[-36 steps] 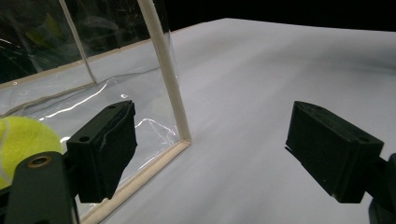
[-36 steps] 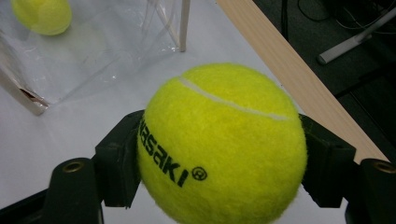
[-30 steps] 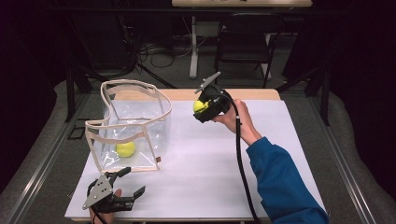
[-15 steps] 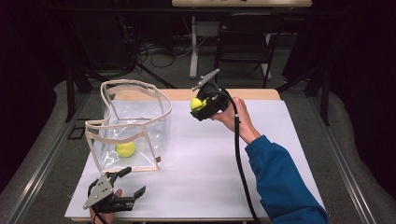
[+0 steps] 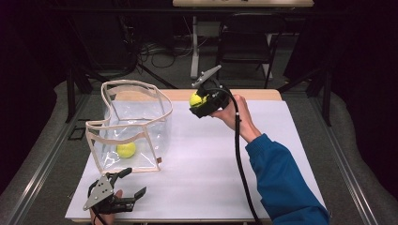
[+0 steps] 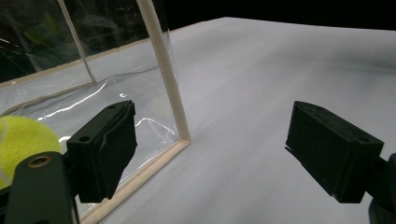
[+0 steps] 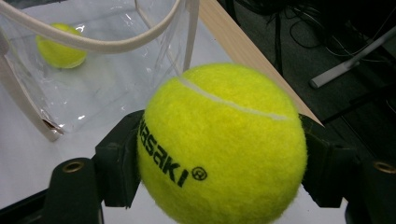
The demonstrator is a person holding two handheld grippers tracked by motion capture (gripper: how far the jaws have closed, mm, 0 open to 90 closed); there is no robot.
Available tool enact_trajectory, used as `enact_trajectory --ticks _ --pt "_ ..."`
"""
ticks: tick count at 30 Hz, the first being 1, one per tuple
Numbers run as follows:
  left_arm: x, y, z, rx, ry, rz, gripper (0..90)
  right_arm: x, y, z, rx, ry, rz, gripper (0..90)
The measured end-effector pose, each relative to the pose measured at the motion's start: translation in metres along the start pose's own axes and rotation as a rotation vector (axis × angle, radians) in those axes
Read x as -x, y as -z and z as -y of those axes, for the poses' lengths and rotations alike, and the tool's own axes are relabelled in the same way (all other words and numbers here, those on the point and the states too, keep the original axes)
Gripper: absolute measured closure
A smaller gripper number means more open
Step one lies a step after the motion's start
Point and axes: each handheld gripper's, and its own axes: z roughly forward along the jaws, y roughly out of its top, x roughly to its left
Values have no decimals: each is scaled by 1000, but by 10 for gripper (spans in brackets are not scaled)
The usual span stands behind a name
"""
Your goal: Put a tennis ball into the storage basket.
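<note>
White table (image 5: 197, 183): two tennis balls, one bagged (image 5: 126, 149), one gripped (image 5: 195, 99) by right gripper (image 5: 201, 104); left gripper (image 5: 126, 183) gapes empty.

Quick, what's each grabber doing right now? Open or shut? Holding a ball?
Left gripper: open, holding nothing, near the clear bag.
Right gripper: shut on a tennis ball, held above the table.

A fuzzy felt tennis ball (image 7: 222, 144), a glossy clear plastic bag (image 5: 136, 124) with cloth trim, a matt white table (image 5: 202, 154).
</note>
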Motion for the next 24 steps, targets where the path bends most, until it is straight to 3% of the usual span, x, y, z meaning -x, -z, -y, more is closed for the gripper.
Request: enact_trajectory --ticks 24 --pt "0 0 0 0 1 1 157 -2 8 -13 16 13 0 263"
